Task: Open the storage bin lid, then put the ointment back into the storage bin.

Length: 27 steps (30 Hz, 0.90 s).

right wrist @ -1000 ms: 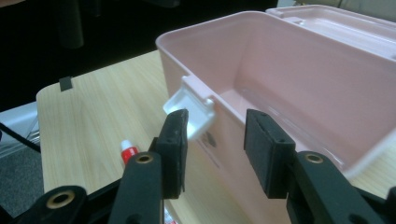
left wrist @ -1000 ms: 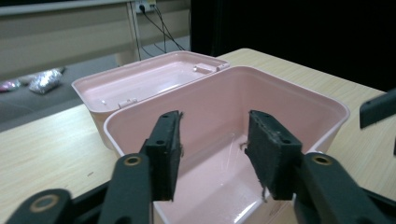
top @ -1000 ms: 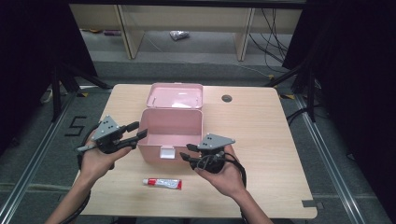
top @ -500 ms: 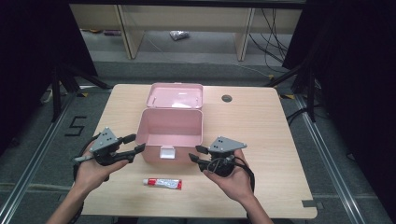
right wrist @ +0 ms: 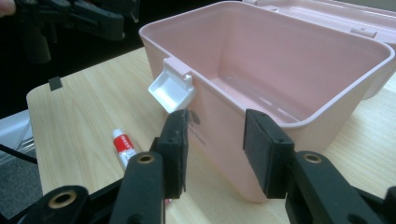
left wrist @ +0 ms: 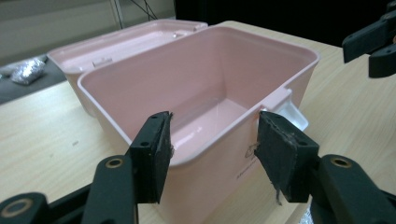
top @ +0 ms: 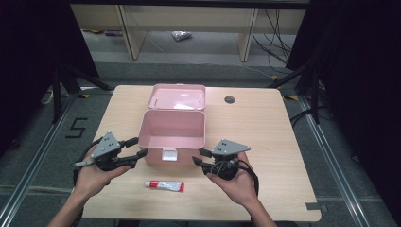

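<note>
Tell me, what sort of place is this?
Probably a lab or recording workspace: a bare wooden table, metal floor rails with black curtains around, and loose cables by shelving behind.

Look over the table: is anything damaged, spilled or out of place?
Little stands out. The pink box sits square with its lid open, empty inside. The tube lies loose in front of it. One left gripper pad is frayed.

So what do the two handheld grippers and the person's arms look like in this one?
Both the left gripper and the right gripper are black, each topped by a grey three-cornered plate, with a black cable looping off the body. The gripper views show flat, dark, worn-edged pads on jaws with brass-coloured pivot rings. The forearms come in bare; no sleeves or gloves are visible.
</note>
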Each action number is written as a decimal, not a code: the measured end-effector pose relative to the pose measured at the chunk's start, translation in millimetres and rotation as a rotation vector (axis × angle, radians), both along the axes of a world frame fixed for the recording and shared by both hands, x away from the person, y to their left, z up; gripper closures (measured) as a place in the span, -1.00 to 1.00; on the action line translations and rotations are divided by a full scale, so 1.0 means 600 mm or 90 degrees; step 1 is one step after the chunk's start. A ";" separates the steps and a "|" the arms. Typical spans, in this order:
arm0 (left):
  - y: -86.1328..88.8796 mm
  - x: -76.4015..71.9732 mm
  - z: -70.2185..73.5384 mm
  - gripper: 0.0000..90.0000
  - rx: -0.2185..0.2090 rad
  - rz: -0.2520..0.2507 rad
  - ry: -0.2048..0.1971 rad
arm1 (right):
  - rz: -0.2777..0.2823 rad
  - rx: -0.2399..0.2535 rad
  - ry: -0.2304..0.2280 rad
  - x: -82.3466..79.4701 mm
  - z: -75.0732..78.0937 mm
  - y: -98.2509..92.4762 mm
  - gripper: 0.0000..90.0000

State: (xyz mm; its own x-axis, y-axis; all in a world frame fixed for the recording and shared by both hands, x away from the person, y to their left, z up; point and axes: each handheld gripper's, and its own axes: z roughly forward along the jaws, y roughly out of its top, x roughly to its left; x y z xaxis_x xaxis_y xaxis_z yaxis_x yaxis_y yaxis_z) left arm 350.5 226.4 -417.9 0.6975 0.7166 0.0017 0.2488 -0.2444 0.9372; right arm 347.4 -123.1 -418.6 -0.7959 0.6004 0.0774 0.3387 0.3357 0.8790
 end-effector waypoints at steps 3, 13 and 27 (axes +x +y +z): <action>0.000 -0.002 0.005 -0.01 -0.002 -0.003 -0.004 | 0.004 0.008 0.000 0.002 -0.002 0.001 0.37; -0.003 -0.012 0.014 0.01 0.015 -0.029 -0.010 | -0.001 -0.002 -0.001 0.004 -0.001 -0.002 0.39; -0.035 -0.007 0.013 0.00 0.046 -0.096 -0.003 | 0.006 -0.026 0.024 0.011 -0.014 -0.008 0.42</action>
State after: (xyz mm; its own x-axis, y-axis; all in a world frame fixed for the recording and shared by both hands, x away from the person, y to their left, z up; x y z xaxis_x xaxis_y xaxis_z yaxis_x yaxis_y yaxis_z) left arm 346.2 205.5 -410.3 0.7966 0.6022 0.0533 0.1995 -0.3452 0.9171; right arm 354.1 -128.2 -427.1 -0.7987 0.5960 0.0835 0.3681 0.3741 0.8512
